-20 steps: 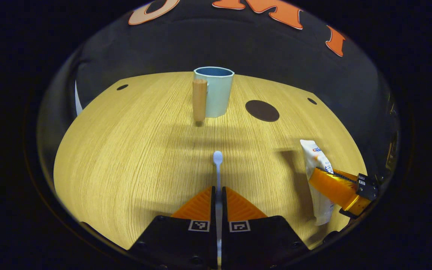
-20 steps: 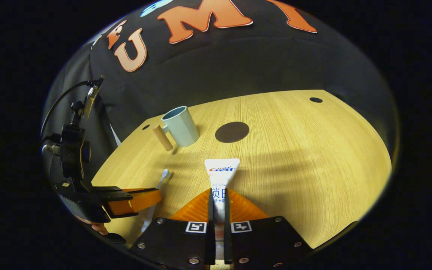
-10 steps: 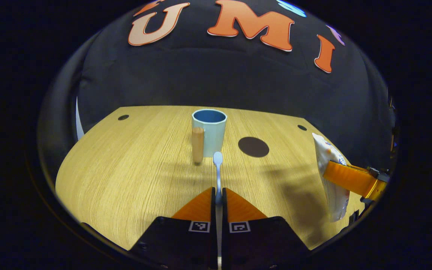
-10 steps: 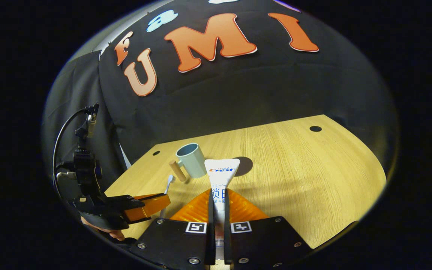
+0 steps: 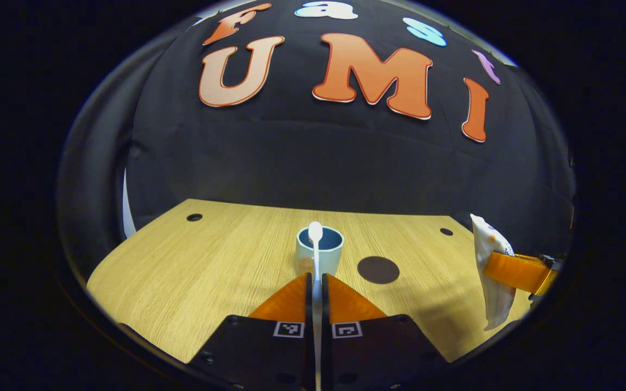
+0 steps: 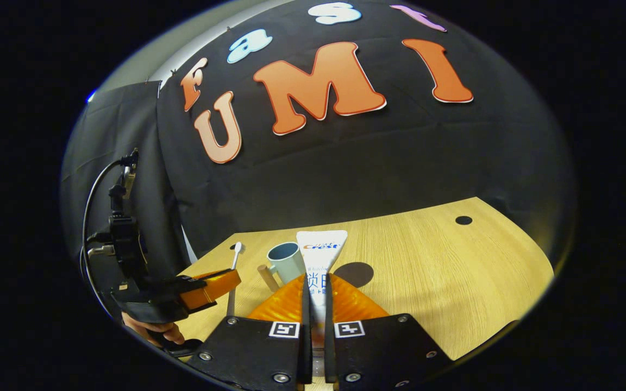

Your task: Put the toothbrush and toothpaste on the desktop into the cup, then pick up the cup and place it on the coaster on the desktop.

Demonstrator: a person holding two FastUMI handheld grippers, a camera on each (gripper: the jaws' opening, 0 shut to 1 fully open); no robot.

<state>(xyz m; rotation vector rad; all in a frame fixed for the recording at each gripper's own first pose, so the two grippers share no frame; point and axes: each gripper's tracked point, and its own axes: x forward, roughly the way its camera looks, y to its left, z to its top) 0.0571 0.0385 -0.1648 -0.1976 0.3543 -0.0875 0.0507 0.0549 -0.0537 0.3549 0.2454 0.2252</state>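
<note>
**Both grippers hold their items above the counter**

The left gripper (image 5: 315, 282) has its two orange fingers pressed together on the handle of the white toothbrush (image 5: 315, 247). In the left gripper view the brush points straight forward, and its head lies in front of the opening of the light blue cup (image 5: 319, 251). The picture does not tell if the head is above the cup or in front of it. The cup stands upright on the wooden counter (image 5: 193, 260), and its wooden handle shows at its lower left side. The round dark coaster (image 5: 378, 269) lies flat on the counter, near the cup and to the right of it in this view, not touching it.

The right gripper (image 6: 317, 282) pinches the white toothpaste tube (image 6: 321, 250) between its fingers. The flat crimped end of the tube points forward and hides a part of the cup (image 6: 286, 258) and of the coaster (image 6: 354, 273) behind it. In the left gripper view the same tube (image 5: 489, 282) hangs at the right edge, held off the counter by an orange finger.

In the right gripper view the left gripper (image 6: 210, 285) shows at the left side with the toothbrush (image 6: 234, 271) upright in it, and a person's hand (image 6: 152, 328) holds it from below.
</note>
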